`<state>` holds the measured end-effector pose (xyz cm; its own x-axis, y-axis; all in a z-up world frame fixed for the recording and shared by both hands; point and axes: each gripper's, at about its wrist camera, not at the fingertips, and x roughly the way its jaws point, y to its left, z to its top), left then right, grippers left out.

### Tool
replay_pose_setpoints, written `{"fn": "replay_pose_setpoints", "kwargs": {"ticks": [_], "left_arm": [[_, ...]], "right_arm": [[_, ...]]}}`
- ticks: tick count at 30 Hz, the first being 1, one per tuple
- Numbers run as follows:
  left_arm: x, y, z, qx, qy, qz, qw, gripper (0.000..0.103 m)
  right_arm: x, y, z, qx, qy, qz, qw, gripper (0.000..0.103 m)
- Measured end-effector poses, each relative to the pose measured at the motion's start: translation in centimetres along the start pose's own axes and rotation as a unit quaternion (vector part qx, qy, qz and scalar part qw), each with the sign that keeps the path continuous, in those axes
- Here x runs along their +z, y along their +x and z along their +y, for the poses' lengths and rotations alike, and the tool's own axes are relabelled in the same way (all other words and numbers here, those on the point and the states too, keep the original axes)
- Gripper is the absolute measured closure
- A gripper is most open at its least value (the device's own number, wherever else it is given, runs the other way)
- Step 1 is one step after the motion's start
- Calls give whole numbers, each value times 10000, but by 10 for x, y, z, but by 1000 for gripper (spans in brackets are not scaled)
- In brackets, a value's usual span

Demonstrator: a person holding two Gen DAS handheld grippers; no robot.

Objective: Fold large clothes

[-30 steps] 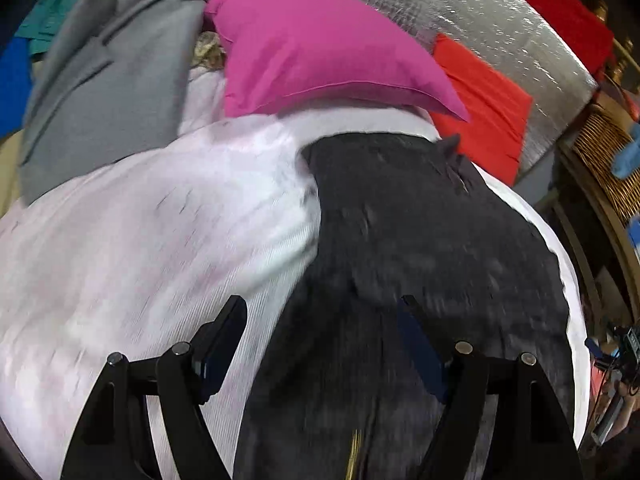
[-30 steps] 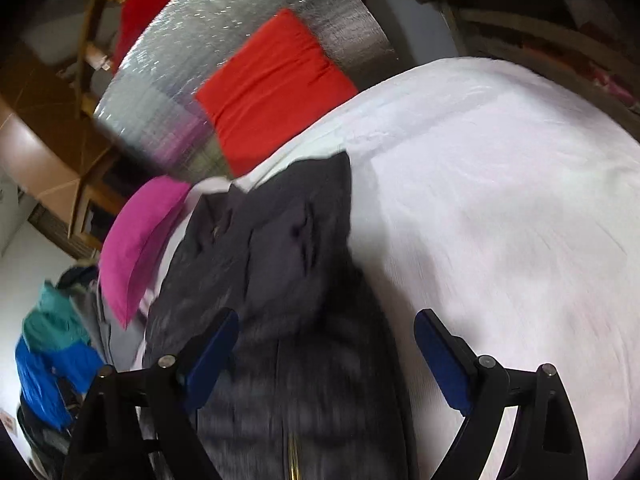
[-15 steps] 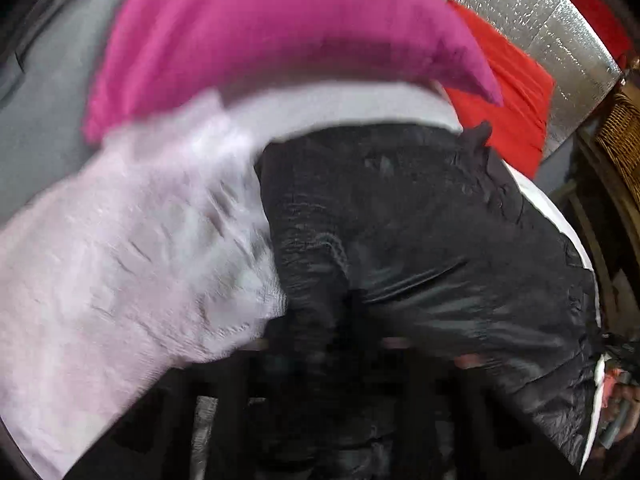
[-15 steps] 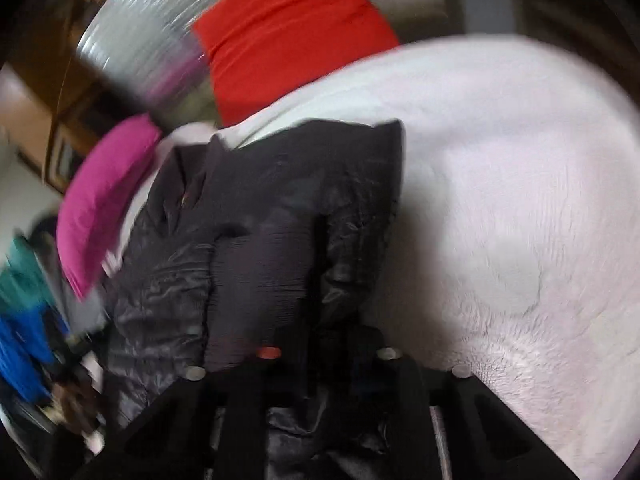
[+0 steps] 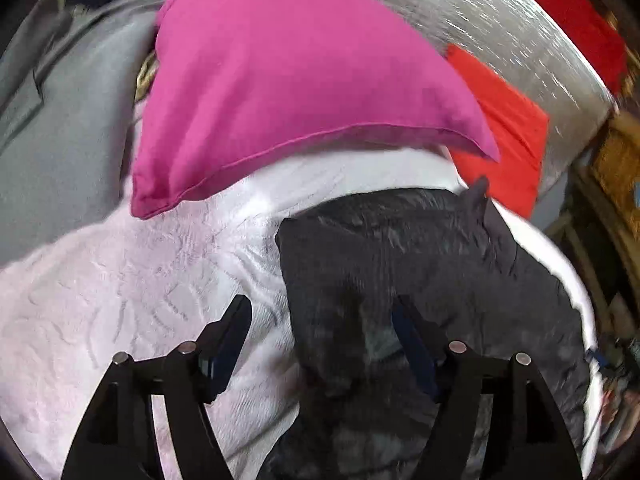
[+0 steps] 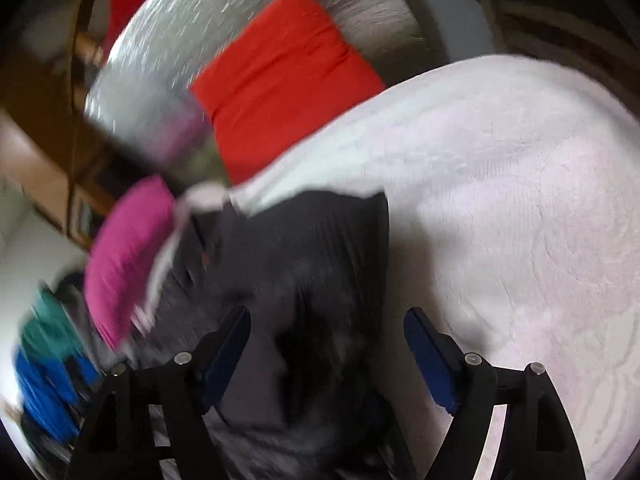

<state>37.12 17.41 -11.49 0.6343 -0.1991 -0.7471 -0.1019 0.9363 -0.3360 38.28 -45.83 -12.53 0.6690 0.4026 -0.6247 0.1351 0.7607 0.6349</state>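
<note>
Both tools (image 5: 320,322) (image 6: 326,332), jaws just reopened, angle down over black jacket (image 5: 420,272).

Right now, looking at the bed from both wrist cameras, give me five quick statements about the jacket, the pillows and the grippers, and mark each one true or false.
1. The dark jacket lies on the white bedspread. True.
2. The left gripper is clamped on the jacket. False: its jaws stand apart, pressing on nothing.
3. A pink pillow sits beyond the jacket. True.
4. The right gripper is closed. False: it is open above the jacket.
5. The red cushion lies on top of the jacket. False: it leans against the silver foil panel behind the bed.
</note>
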Motion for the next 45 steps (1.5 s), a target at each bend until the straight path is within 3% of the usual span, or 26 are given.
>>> {"fn": "replay_pose_setpoints", "kwargs": {"ticks": [1,2,3,4,6,8,9,10,12,15,17,18,21,23,25,27,30,32,33,39,40,41,42,45], "left_arm": [[3,11,2,-77,-91,146,9998,30],[4,20,2,-137,-103,270,9995,45],[4,32,1,-113,-63,405,9991,71],[4,41,2,-80,-122,569,9983,86],[3,37,2,-91,-238,460,9986,91],[1,33,-2,-105,191,237,9995,91],[-1,42,4,13,231,432,9988,90],[-4,48,11,-3,88,536,9985,89],[-2,36,11,9,10,379,9993,81],[-1,6,14,-108,-95,184,9997,62],[-1,-8,15,-86,-101,28,9999,41],[-2,-12,16,-49,-87,-15,9999,41],[-6,-6,19,-72,-165,133,9997,41],[-5,11,17,-210,-283,525,9980,41],[-9,19,15,-256,-302,725,9966,42],[-14,6,16,-431,-283,613,9968,42],[-38,-16,19,-687,-35,466,9965,41],[-57,-5,21,-442,444,692,9956,61],[-61,-2,23,-452,503,655,9956,61],[-43,-15,23,-646,270,688,9952,63],[-33,-18,28,-732,44,539,9959,54],[-25,-16,31,-723,-131,457,9962,34],[-17,-12,34,-671,-332,426,9963,25],[1,14,34,-661,-581,578,9944,22]], "right_arm": [[3,12,-3,-48,102,137,9998,21],[4,22,-1,-128,96,250,9996,23],[4,34,2,-210,-40,422,9989,53],[2,43,11,-465,-292,560,9969,93],[-5,30,28,-657,-753,353,9944,94],[-5,26,36,-840,-995,261,9911,94],[-7,37,32,-1056,-1014,488,9880,93],[-11,47,27,-1177,-934,716,9860,85],[-11,39,30,-1228,-968,437,9867,75],[-20,0,51,-1467,-1111,-342,9823,30],[-28,-22,75,-1325,-1312,-750,9796,29],[-33,-30,90,-985,-1356,-795,9826,29],[-56,-16,133,142,-1538,-159,9879,29],[-74,9,152,345,-1732,301,9838,29],[-90,41,152,155,-1751,770,9814,30],[-99,64,141,-243,-1798,1033,9780,32],[-104,63,136,-304,-1859,972,9773,35],[-102,64,137,-377,-1873,1057,9759,35],[-100,67,136,-428,-1906,1082,9747,35],[-101,71,145,-717,-2127,1121,9680,35],[-102,71,146,-712,-2136,1118,9679,35],[-101,67,141,-702,-2132,1115,9681,35],[-101,68,140,-681,-2119,1106,9686,35],[-101,68,141,-652,-2155,1103,9681,35]]}}
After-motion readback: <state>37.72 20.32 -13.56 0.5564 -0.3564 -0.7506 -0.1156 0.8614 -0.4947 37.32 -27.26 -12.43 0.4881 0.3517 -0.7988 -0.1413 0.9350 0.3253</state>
